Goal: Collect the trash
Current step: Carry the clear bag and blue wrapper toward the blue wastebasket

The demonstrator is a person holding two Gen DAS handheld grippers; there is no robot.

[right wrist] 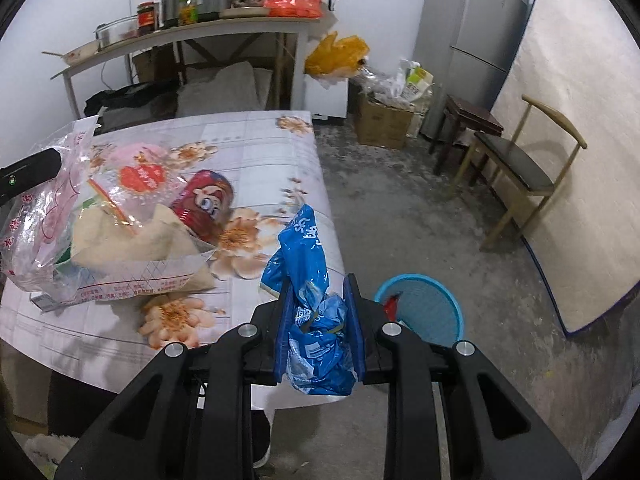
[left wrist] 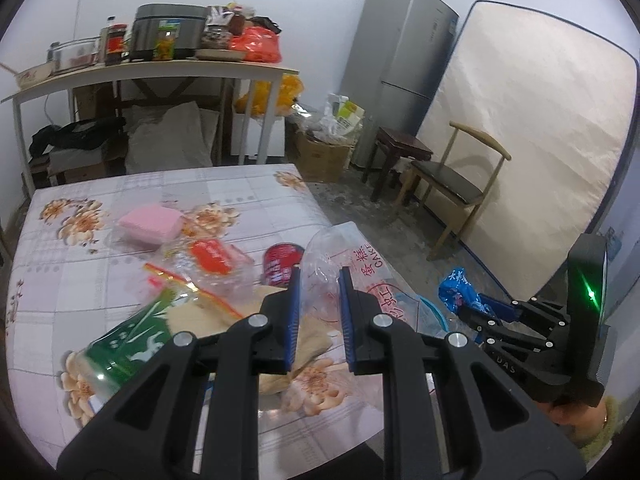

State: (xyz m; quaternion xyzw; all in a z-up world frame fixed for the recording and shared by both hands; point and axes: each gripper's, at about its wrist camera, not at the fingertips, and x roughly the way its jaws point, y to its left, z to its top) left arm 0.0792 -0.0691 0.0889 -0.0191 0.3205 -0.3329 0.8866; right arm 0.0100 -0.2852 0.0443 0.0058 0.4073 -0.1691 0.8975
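My left gripper (left wrist: pixel 320 274) is shut on a clear plastic cake bag (left wrist: pixel 344 256) with red print, held over the table's right edge. The same bag (right wrist: pixel 40 216) shows at the far left of the right wrist view. My right gripper (right wrist: pixel 319 284) is shut on a crumpled blue wrapper (right wrist: pixel 304 240), just off the table's corner. A blue bin (right wrist: pixel 424 312) stands on the floor below and to its right, with something red inside. On the floral table (right wrist: pixel 256 144) lie a red can (right wrist: pixel 204 200), a tan paper bag (right wrist: pixel 132 240), a green packet (left wrist: pixel 128 344) and a pink packet (left wrist: pixel 150 224).
A wooden chair (right wrist: pixel 520 168) and a dark stool (right wrist: pixel 468 116) stand by a mattress (right wrist: pixel 580 160) leaning on the wall. A fridge (right wrist: pixel 476 28), a full cardboard box (right wrist: pixel 380 120) and a side table (right wrist: pixel 192 34) with a rice cooker line the back.
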